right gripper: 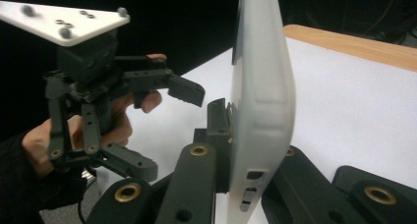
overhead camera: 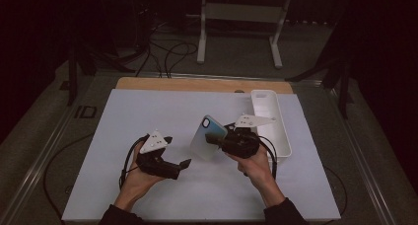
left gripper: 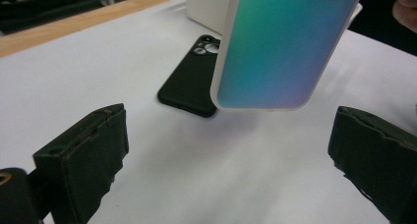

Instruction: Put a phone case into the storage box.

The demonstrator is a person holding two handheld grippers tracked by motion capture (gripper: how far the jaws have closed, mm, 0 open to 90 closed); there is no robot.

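My right gripper (overhead camera: 215, 139) is shut on a phone case (overhead camera: 209, 136) and holds it upright above the white mat. The case has a blue-green shimmering back (left gripper: 280, 47) and a frosted white edge (right gripper: 260, 101); the jaws of the right gripper (right gripper: 241, 150) clamp its lower part. My left gripper (overhead camera: 176, 151) is open and holds nothing, just left of the case. In the left gripper view its jaws (left gripper: 228, 160) stand wide apart below the case. The left gripper (right gripper: 167, 130) also appears open in the right gripper view. A black phone (left gripper: 189, 81) lies flat on the mat behind the case.
A long white tray (overhead camera: 271, 121) stands on the right side of the white mat (overhead camera: 148, 111), close behind my right hand. The table's wooden edge (overhead camera: 197, 84) runs along the back. Cables and a white stand (overhead camera: 236, 22) are on the floor beyond.
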